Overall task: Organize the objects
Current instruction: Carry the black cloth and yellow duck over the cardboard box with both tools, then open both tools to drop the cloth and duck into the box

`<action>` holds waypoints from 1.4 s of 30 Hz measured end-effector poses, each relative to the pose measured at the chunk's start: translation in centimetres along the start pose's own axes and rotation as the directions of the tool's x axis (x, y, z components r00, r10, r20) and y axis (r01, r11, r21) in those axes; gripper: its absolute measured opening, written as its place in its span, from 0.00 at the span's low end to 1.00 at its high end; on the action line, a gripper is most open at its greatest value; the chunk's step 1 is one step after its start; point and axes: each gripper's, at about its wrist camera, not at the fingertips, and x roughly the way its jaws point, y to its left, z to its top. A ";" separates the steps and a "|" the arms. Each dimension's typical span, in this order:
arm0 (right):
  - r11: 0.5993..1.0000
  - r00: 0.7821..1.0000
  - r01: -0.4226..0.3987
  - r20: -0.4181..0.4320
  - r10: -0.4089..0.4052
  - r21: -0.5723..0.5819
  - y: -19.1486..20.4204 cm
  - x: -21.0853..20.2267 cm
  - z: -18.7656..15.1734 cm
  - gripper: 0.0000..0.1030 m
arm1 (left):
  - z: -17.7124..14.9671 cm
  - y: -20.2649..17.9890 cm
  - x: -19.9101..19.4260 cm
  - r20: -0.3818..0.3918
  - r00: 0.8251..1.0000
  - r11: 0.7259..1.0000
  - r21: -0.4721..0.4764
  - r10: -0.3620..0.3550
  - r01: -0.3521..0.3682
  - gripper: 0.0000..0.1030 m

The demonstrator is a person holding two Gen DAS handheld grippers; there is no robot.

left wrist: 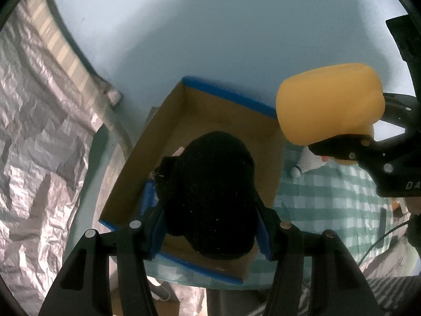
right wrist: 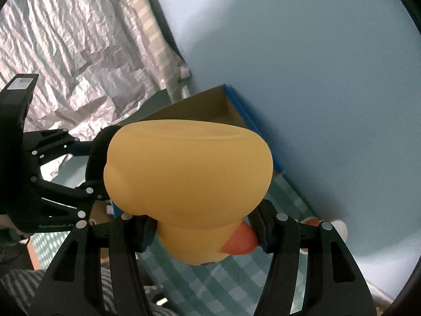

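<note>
Duck (right wrist: 188, 173) clamped in our right claw (right wrist: 204, 233) beside box (left wrist: 168, 121); left claw (left wrist: 210, 223) pinches black plush (left wrist: 210, 192) over box. Risk: claws collide, duck slips.

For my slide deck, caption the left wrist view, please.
Left claw grips a black fuzzy object over the blue-edged cardboard box; right claw holds a yellow rubber duck.

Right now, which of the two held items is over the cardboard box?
The black fuzzy item, clamped in the left tool, hangs over the cardboard box. The yellow rubber duck in the right tool sits off to the box's right.
</note>
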 end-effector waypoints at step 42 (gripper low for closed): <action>0.997 0.997 0.019 -0.076 -0.025 -0.079 1.7 7.4 2.4 0.70 | -1.3 1.7 4.4 -0.056 0.991 0.991 -0.036 0.125 -0.127 0.83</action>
